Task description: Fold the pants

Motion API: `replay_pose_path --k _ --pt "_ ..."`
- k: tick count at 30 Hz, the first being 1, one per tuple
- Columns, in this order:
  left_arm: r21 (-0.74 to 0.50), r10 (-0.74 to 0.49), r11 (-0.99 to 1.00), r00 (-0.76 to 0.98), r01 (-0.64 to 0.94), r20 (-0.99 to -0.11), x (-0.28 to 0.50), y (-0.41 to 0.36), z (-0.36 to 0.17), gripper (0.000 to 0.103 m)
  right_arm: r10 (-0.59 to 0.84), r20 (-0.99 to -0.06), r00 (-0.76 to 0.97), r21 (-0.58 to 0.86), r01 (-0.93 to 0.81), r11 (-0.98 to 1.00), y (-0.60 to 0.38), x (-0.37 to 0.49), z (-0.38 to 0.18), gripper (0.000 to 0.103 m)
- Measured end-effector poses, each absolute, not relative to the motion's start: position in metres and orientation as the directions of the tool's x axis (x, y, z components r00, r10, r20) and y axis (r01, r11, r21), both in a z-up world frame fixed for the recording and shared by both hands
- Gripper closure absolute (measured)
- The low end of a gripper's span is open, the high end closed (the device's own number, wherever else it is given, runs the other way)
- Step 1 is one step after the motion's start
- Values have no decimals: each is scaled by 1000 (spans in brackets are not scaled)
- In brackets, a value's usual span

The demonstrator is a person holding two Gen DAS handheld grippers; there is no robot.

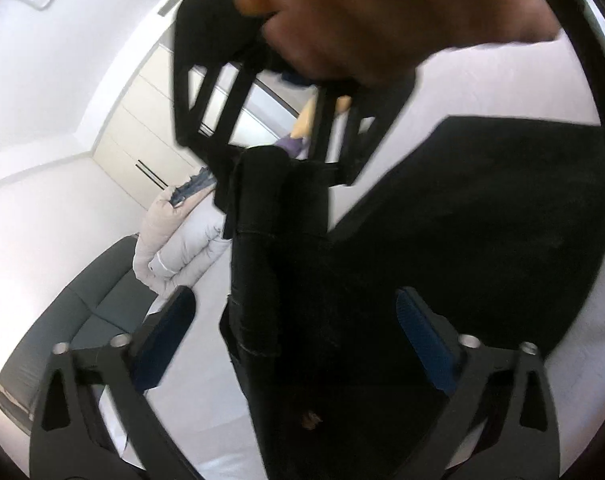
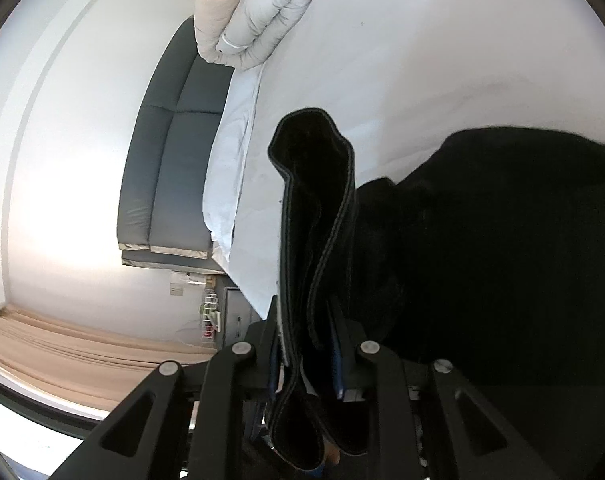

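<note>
While the left claw (image 1: pixel 296 336) stands wide apart in the left wrist view, its blue-padded fingers (image 1: pixel 422 340) sit on either side of the black pants (image 1: pixel 462 220) without pinching them. A bunched, seamed strip of the pants runs up between the fingers toward the right claw (image 1: pixel 262 184), which comes in from above with a hand (image 1: pixel 362 20) wrapped around its handle. The rest of the pants spreads as a broad dark panel to the right over the white bed (image 1: pixel 502 80). To the left lies a rolled white and beige quilt (image 1: pixel 178 240), beside a grey padded headboard (image 1: pixel 82 320), and a pale cupboard (image 1: pixel 142 132) stands against the wall behind.

In the right wrist view, the right claw (image 2: pixel 306 356) is pinched narrow on a folded band of the pants (image 2: pixel 314 208), with several stitched layers squeezed between its blue pads (image 2: pixel 336 360). The band rises from the fingers and curls into an open loop at its top, and a fold also hangs below the grip. The bulk of the pants fills the right side of the view, lying against the bed (image 2: pixel 422 60). The quilt (image 2: pixel 254 16) sits at the top edge of the bed, next to the headboard (image 2: pixel 170 152). A beige curtain (image 2: pixel 62 344) hangs at the lower left, and a dark nightstand (image 2: pixel 236 320) stands close to the bed's corner.
</note>
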State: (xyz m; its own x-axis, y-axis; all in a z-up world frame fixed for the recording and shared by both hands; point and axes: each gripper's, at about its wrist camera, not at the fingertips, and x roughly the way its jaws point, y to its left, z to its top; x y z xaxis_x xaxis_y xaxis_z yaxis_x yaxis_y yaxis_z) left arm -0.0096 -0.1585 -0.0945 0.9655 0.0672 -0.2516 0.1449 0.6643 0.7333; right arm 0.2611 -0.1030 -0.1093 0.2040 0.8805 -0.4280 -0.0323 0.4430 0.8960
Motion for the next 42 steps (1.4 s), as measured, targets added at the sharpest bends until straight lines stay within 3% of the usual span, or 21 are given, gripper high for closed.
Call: replay_pose_path --k 2,5,6,12,18,26,32,36,42 --pt "709 66 686 957 162 -283 -6 -153 -92 63 879 -430 205 894 -34 446 -113 257 -108 81" --pt "692 54 694 943 200 -327 -3 -149 -97 87 875 -424 232 898 -21 440 -127 249 -108 83" --pt "685 40 698 943 211 -331 -9 -150 -96 89 872 -424 246 897 -20 441 -132 244 -107 85" --pt "647 -83 708 943 284 -323 -34 -157 -93 93 873 -351 339 923 -31 384 -173 208 -113 86" --pt "646 -182 663 918 379 -351 -54 -178 -95 93 836 -342 428 923 -13 384 -214 177 -121 86" --pt "670 -266 552 866 496 -423 -72 -222 -125 93 740 -456 493 862 40 505 -257 157 -148 87" --pt "675 -288 535 861 508 -420 -34 -214 -129 93 717 -447 535 852 12 523 -271 156 -144 89" --pt "672 -310 528 855 519 -416 -47 -227 -128 93 696 -441 566 843 -4 538 -285 150 -137 90" --pt "661 -310 475 813 582 -493 -64 -229 -156 93 673 -492 553 839 95 535 -293 134 -180 90"
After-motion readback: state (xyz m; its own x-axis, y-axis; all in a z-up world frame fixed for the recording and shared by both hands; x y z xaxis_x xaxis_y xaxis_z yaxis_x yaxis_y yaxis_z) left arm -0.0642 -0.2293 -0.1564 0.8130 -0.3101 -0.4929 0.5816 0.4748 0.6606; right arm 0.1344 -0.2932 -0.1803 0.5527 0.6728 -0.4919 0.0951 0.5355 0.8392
